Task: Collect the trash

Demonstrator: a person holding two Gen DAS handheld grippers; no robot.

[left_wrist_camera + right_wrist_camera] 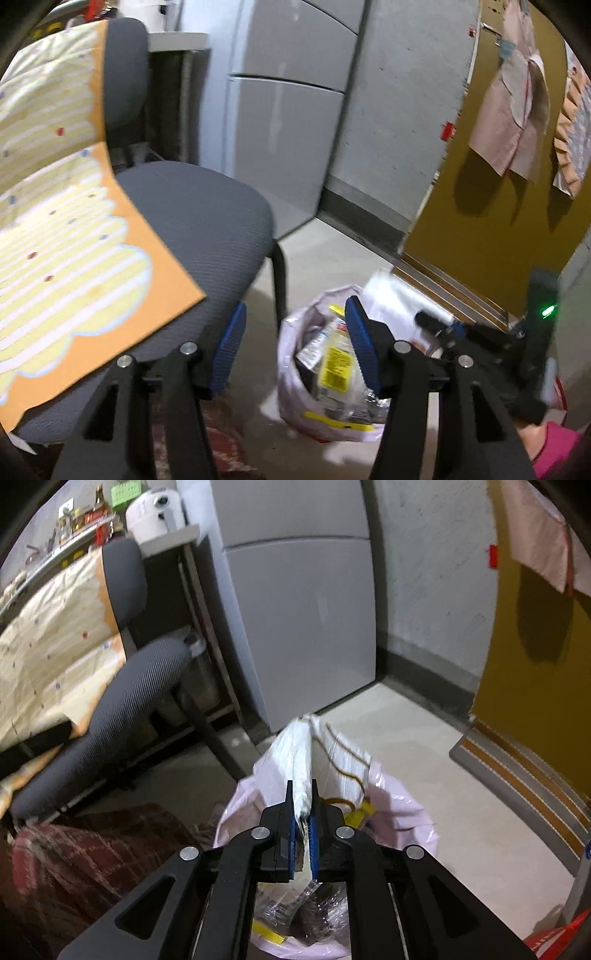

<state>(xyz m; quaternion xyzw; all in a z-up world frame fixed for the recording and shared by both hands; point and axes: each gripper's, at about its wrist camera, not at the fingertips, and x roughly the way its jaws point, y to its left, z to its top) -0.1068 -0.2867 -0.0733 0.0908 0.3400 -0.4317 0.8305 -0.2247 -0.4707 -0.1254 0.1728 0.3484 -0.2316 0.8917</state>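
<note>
Two blue-padded fingers of the left gripper (pixel 295 339) stand wide apart with nothing between them, hanging above the floor beside a grey office chair (pixel 192 221). A sheet of orange paper painted with pale yellow cloud shapes (pixel 62 229) lies draped over the chair's seat and back. Below and right of the chair, a pale pink trash bag (pixel 295 391) sits open on the concrete floor (pixel 325 254), stuffed with crumpled wrappers and a packet with a yellow label (pixel 336 365). At the right edge the right gripper (pixel 439 325) reaches over the bag's far rim, with a white wrapper (pixel 391 302) at its tip. A grey refrigerator (pixel 291 110) stands against the wall behind, and a mustard-yellow door (pixel 491 206) is at the right.

From the right wrist, the right gripper (pixel 303 812) is clenched on the white wrapper (pixel 299 760), a crumpled plastic piece with brown stripes that rises above the fingertips, directly over the open mouth of the trash bag (pixel 399 812). Clear plastic and yellow-labelled scraps show inside the bag beneath the fingers. The office chair (pixel 110 709) stands at left, the refrigerator (pixel 303 620) behind, and a dark red plaid cloth (pixel 85 853) lies on the floor at lower left.
</note>
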